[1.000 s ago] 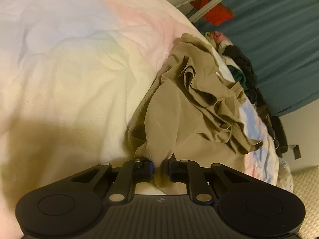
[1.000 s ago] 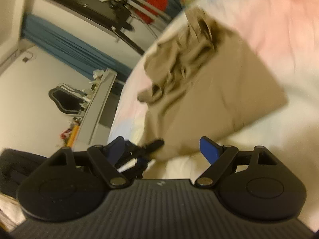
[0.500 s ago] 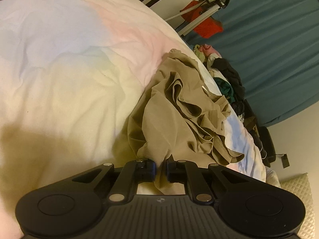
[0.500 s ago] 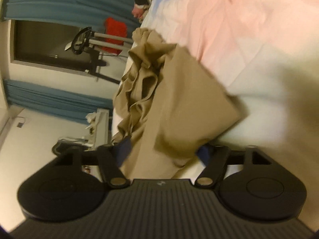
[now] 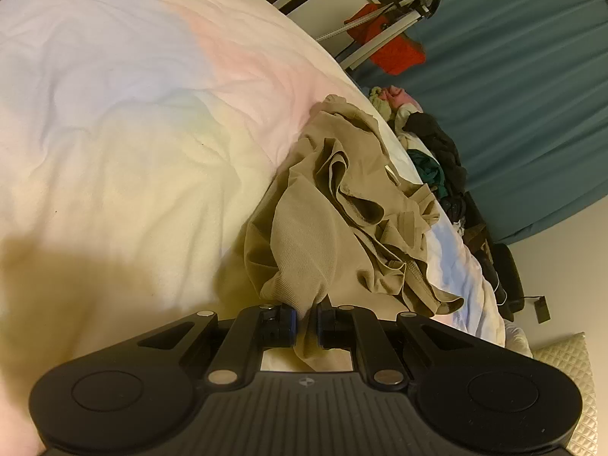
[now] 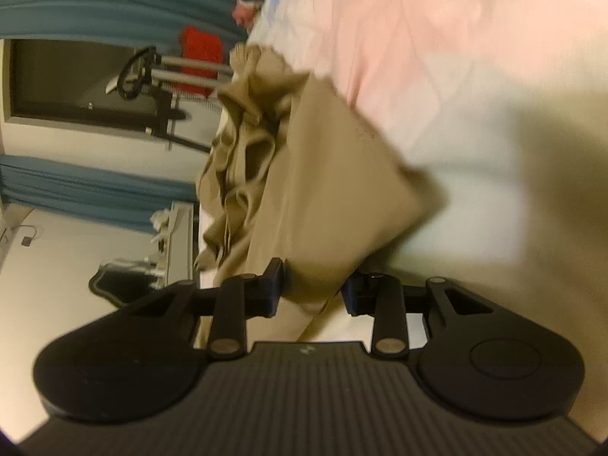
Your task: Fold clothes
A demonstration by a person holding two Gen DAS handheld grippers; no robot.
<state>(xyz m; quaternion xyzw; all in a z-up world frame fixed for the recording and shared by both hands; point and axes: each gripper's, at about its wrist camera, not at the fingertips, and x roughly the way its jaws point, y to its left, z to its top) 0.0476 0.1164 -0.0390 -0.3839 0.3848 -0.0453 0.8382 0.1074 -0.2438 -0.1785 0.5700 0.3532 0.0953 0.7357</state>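
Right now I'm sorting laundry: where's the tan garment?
The tan garment lies bunched on the pastel duvet, right of centre in the left wrist view, beside the dark clothes pile; the left gripper pinches its near edge.

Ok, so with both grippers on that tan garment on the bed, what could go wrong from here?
1. The right gripper has its jaws apart around the crumpled tan garment; closing off-edge could miss it.
2. The left gripper pinches a thin corner, which may slip.
3. The far end is bunched beside the dark clothes pile and might drag into it.
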